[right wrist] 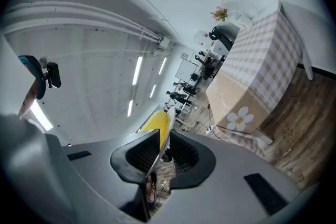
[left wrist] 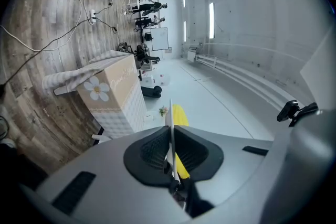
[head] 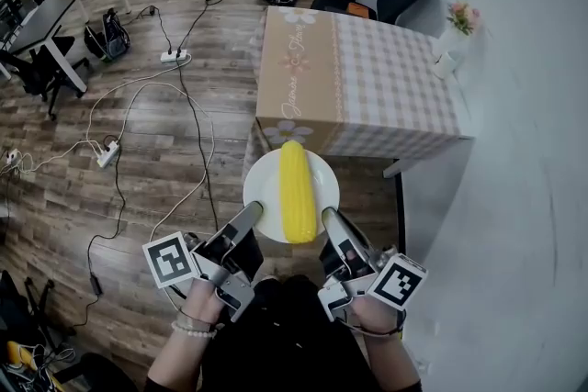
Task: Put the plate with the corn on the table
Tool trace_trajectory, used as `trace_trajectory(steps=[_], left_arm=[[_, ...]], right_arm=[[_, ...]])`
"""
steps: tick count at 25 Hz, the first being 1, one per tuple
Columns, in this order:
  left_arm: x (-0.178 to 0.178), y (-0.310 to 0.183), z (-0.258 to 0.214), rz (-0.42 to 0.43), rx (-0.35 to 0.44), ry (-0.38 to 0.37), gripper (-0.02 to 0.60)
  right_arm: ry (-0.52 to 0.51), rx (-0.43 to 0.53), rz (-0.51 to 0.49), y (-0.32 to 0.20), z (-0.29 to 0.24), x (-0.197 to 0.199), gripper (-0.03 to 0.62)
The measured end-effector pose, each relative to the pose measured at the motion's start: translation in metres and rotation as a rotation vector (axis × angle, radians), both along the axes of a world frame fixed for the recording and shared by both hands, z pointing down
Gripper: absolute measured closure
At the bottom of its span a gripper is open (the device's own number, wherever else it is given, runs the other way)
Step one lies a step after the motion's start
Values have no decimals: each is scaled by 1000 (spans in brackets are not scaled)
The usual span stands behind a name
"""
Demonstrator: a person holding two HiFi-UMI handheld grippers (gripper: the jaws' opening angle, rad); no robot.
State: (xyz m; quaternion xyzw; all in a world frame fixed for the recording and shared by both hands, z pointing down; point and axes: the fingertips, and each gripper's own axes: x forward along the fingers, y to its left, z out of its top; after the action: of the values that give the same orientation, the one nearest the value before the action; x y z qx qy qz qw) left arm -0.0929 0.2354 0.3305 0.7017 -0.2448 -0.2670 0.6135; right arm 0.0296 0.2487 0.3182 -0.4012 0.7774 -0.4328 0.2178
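hands low in the head view, we see the left hand [head: 198,302] and right hand [head: 371,313] each holding a gripper. left gripper [head: 251,214] is clenched on the left rim of the white plate [head: 261,183]; in its own view we see the thin plate edge pinched between the black pads. right gripper [head: 329,218] is clenched on the right rim, and its view also shows the edge between the pads. yellow corn cob [head: 297,192] lies lengthwise on the plate, pointing away from us. plate is held in the air between both grippers, roughly level, just short of the near edge of the table [head: 367,78], not resting on it. table has a checked cloth with daisy prints. small flower vase [head: 455,39] sits at its far right corner. cables and a power strip [head: 174,56] lie on the wood floor to the left.
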Motion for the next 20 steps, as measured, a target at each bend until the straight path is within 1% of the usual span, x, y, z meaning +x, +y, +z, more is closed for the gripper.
trace_trajectory(steps=[2, 6, 8, 10, 12, 15, 17, 20], left_arm=[[-1, 0, 1, 0, -1, -3, 551], [-3, -1, -3, 6, 16, -11, 552], [-4, -4, -5, 10, 15, -12, 552], [-3, -8, -7, 14, -6, -3, 552], [0, -9, -5, 17, -47, 15, 552], [2, -8, 5, 11, -88, 9, 552], [6, -13, 10, 10, -96, -2, 552], [13, -24, 10, 9, -78, -22, 552]], right_arm=[[-13, 9, 2, 1, 0, -3, 507], [37, 1, 19, 3, 2, -1, 507], [45, 1, 19, 0, -1, -1, 508], [39, -1, 15, -5, -4, -3, 507], [14, -13, 4, -10, -6, -4, 507], [-3, -38, -13, -13, 0, -1, 507], [-1, -47, -17, -17, 4, 3, 507], [-9, -57, -23, -28, 9, 9, 507]])
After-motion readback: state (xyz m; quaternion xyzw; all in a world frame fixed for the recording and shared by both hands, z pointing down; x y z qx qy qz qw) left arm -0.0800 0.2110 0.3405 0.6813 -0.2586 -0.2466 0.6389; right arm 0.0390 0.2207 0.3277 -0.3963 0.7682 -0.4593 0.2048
